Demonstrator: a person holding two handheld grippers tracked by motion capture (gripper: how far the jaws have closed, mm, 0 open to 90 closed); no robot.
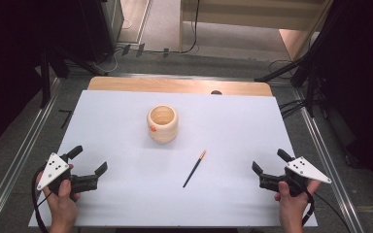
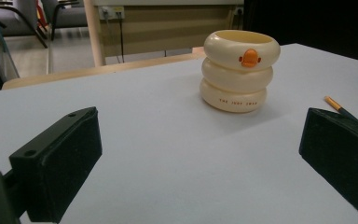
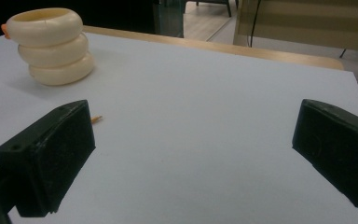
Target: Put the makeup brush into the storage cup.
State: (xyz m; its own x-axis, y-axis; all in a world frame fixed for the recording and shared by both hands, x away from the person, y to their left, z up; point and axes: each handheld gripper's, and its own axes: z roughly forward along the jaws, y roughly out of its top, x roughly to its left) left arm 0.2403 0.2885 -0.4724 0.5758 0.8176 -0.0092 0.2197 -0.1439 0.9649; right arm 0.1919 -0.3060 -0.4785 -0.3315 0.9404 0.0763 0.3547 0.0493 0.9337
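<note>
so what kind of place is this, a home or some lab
Most likely a lab or recording studio, not a home: a white-topped table fenced by metal rails, cables on the floor, dark stands around it, and hand-held grippers, left and right.

Cream holder (image 2: 240, 70): small orange print on bottom ring, too small to read.

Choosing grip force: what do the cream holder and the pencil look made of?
Holder: likely glazed ceramic or moulded plastic; smooth cream rings with a soft sheen, an orange beak and printed lettering. Pencil: probably painted wood; thin dark shaft, orange end, too small to be sure.
</note>
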